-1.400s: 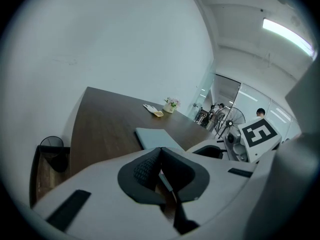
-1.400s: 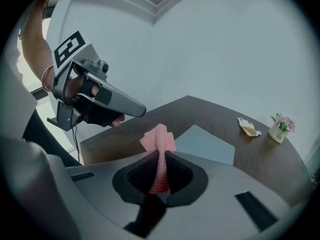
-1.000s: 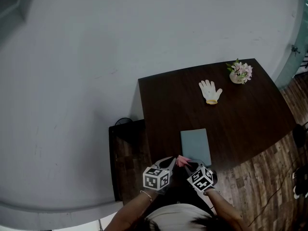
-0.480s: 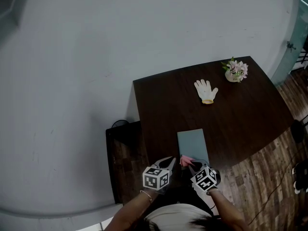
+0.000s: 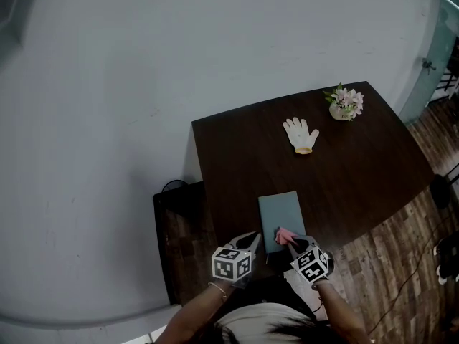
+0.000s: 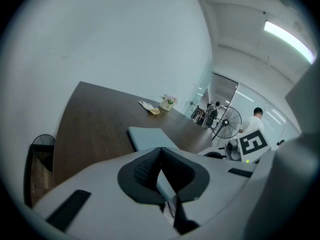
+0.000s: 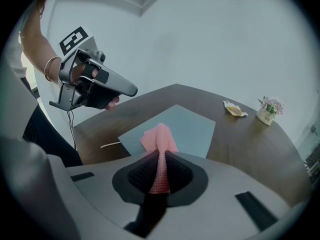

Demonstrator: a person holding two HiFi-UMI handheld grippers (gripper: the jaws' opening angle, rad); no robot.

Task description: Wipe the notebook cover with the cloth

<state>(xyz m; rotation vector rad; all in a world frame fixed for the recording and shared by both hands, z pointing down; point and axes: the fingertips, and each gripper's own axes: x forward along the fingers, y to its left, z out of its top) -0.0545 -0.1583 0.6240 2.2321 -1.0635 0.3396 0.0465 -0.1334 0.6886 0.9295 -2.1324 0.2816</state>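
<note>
The right tool (image 7: pixel 161 156) pinches the pink cloth (image 7: pixel 158 136), whose free end reaches just ahead of it over the near end of the grey-blue notebook (image 7: pixel 192 126), lying flat on the counter (image 7: pixel 250 149). The left tool (image 6: pixel 160 153), jaws pressed together on nothing, hovers to its left. Best lower the cloth flat, then sweep outward in light, overlapping strokes so the notebook doesn't slide.

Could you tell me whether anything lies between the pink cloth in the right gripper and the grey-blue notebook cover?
Nothing visible does. The right gripper is shut on the pink mesh cloth, which reaches over the near end of the flat grey-blue notebook; its cover is bare. The white glove lies far back.
</note>
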